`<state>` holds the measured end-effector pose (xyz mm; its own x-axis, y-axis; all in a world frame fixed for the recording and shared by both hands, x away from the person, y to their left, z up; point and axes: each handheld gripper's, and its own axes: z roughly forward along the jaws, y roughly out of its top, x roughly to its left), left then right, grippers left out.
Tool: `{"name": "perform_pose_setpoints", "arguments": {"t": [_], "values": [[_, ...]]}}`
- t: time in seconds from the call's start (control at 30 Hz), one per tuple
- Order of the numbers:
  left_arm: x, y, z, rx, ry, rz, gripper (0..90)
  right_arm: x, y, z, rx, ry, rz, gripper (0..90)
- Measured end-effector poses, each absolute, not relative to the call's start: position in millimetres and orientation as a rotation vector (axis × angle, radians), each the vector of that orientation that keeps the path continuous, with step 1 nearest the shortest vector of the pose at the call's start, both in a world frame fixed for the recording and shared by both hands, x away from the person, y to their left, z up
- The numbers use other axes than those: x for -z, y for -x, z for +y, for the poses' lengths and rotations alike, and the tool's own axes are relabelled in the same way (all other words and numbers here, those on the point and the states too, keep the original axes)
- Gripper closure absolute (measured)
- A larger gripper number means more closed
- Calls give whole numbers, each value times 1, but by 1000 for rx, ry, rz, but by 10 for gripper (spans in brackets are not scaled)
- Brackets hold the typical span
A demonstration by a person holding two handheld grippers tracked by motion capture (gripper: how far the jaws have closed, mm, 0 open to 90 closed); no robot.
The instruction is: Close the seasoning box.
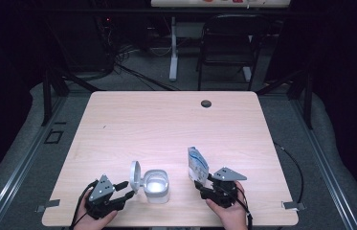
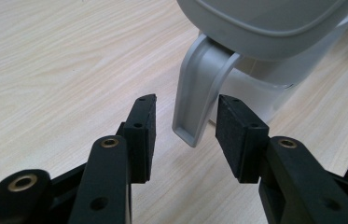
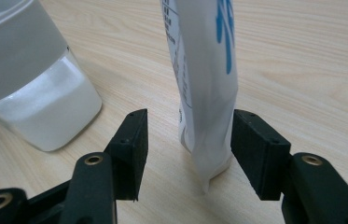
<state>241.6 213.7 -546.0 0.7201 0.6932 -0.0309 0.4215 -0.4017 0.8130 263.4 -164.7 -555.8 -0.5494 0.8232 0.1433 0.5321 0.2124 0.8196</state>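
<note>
Your left gripper (image 1: 127, 189) sits at the near left of the pale wooden table (image 1: 166, 120), jaws spread wide. The grey plastic latch tab (image 2: 195, 98) hanging off the container's open lid stands between the pads, apart from both, so nothing is gripped there yet. The white, round-cornered plastic container (image 1: 156, 185) stands just right of that gripper, its hinged lid (image 1: 135, 174) swung up on the left side and the mouth uncovered.

Your right gripper (image 1: 200, 184) is at the near right, also well open. The white soft pouch with blue printing (image 3: 204, 84) stands upright between its jaws; it sits close against the right pad, while the left pad is clear of it, so I judge it straddled rather than clamped.

As I read it, the opening is done: lid up, container ready. Still ahead of you: close on the pouch, carry it over the mouth and empty it, then shut the lid.

The pouch carries blue strokes and a column of small dark print, too blurred to read. No brand shows on the container.
</note>
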Motion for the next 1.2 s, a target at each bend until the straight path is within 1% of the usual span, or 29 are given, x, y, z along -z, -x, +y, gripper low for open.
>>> {"name": "perform_pose_setpoints", "arguments": {"t": [0.67,1.07,1.2], "values": [[531,-235,225,-430,-1996,866,627,551,-238,-180,-1266,-1230,2143,460],[516,-231,224,-455,-1935,853,699,548,-230,-181,-1262,-1167,2126,451],[512,-230,222,-451,-1915,849,739,550,-230,-182,-1260,-1172,2122,449]]}}
